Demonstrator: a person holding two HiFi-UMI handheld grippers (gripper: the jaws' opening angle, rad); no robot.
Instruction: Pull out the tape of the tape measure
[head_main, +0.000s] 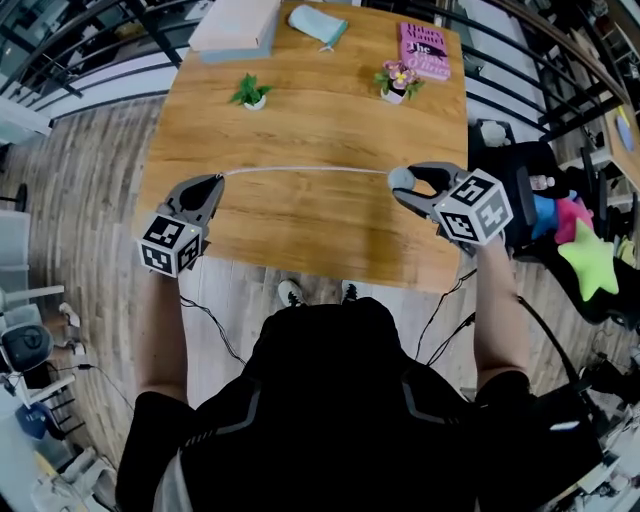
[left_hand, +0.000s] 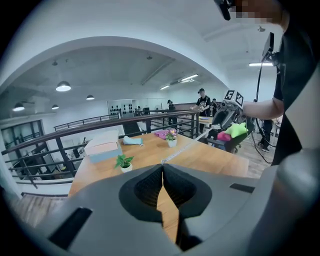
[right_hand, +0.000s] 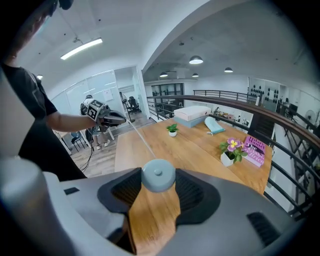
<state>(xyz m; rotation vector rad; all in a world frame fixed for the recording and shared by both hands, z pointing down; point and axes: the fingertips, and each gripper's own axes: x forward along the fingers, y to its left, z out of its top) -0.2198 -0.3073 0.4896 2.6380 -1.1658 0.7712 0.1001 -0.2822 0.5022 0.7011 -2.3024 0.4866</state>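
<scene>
1. White tape (head_main: 305, 170) runs level from left to right, taut above the wooden table (head_main: 300, 225).
2. Left gripper (head_main: 217, 182), jaws pressed together, pinches the tape's end.
3. Right gripper (head_main: 404, 183) clamps the round blue-grey tape measure (right_hand: 158, 175); both forearms (head_main: 165, 330) reach forward, wide apart.

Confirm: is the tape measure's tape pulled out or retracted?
Pulled out: the thin white tape stretches from the round grey-blue case in the right tongs to the shut left tongs.

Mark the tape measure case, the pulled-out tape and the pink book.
tape measure case (right_hand: 158, 175), right gripper view, centre of round face
tape (head_main: 300, 169), head view, middle of stretched strip
pink book (head_main: 423, 50), head view, cover middle
</scene>
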